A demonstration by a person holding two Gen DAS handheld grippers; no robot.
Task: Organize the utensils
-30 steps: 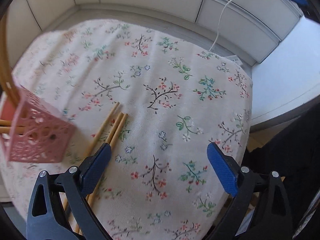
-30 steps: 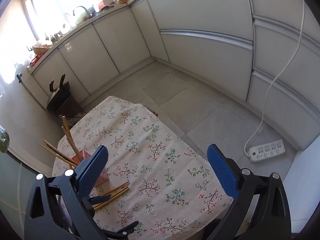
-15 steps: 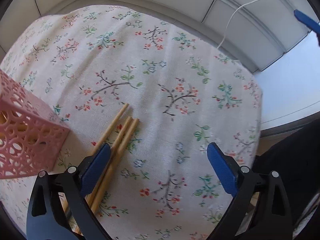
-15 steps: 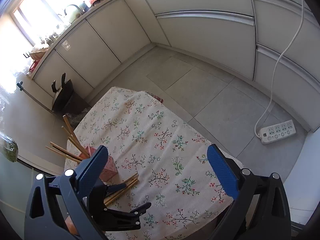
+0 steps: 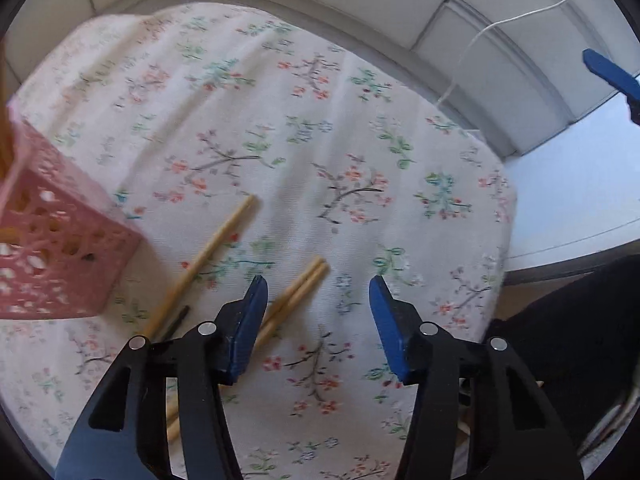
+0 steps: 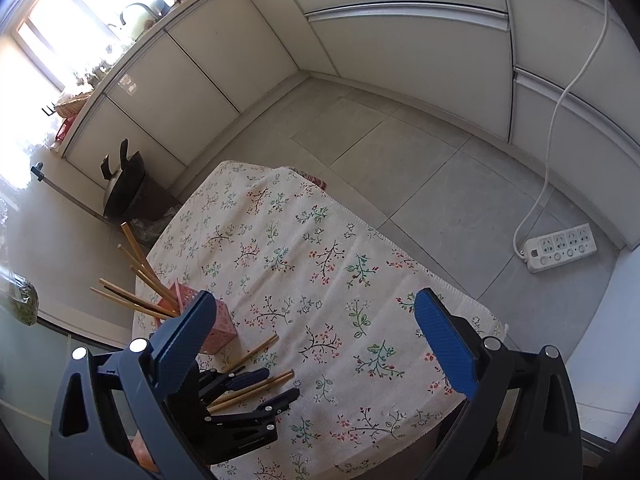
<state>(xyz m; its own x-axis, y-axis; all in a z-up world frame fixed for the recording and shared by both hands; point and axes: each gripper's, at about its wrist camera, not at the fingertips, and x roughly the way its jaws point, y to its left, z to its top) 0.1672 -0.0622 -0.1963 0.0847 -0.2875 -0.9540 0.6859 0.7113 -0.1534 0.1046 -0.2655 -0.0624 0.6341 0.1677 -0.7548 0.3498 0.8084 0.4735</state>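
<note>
Pink basket (image 5: 60,264) blocks left; tablecloth (image 5: 360,140) right open.

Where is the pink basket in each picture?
Left wrist view: the pink basket sits at the left edge, left of a loose chopstick.
Right wrist view: pink basket at lower left, partly behind the right gripper's finger.
Shared landmark: the flowered tablecloth.

Counter (image 6: 304,216) covered by a floral cloth (image 5: 320,128). Pink lattice holder (image 5: 52,264) stands on the cloth. Just beside the holder lies one chopstick (image 5: 208,256); a pair of chopsticks (image 5: 296,292) lies slightly further from it.
</note>
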